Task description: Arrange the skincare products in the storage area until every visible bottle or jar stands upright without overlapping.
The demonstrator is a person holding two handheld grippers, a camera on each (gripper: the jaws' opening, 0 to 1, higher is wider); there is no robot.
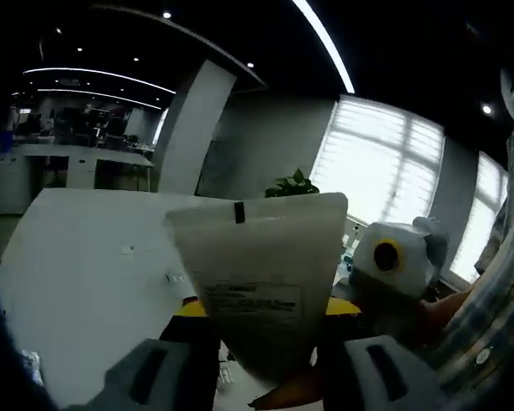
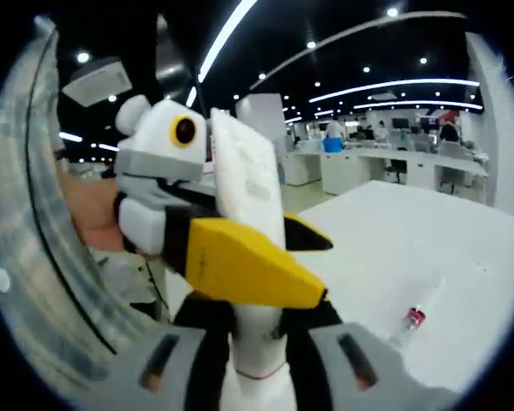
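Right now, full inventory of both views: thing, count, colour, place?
Squeeze tube: 1, translucent white, black mark at its flat end, clamped by both hand-held grippers; edge-on in the right gripper view.
Small bottle: 1, clear with a red band, lying on the table.
Table: 1, white.
Potted plant: 1, green, behind the tube.
Left hand-held gripper: yellow jaw tips, white body, shut on the tube.
Right hand-held gripper: grey and black, shut on the tube.

I'm looking at an open-plan office: long strip lights cross a dark ceiling, rows of white desks stand in the distance, blinds cover tall windows, and a potted plant sits behind the white counter.
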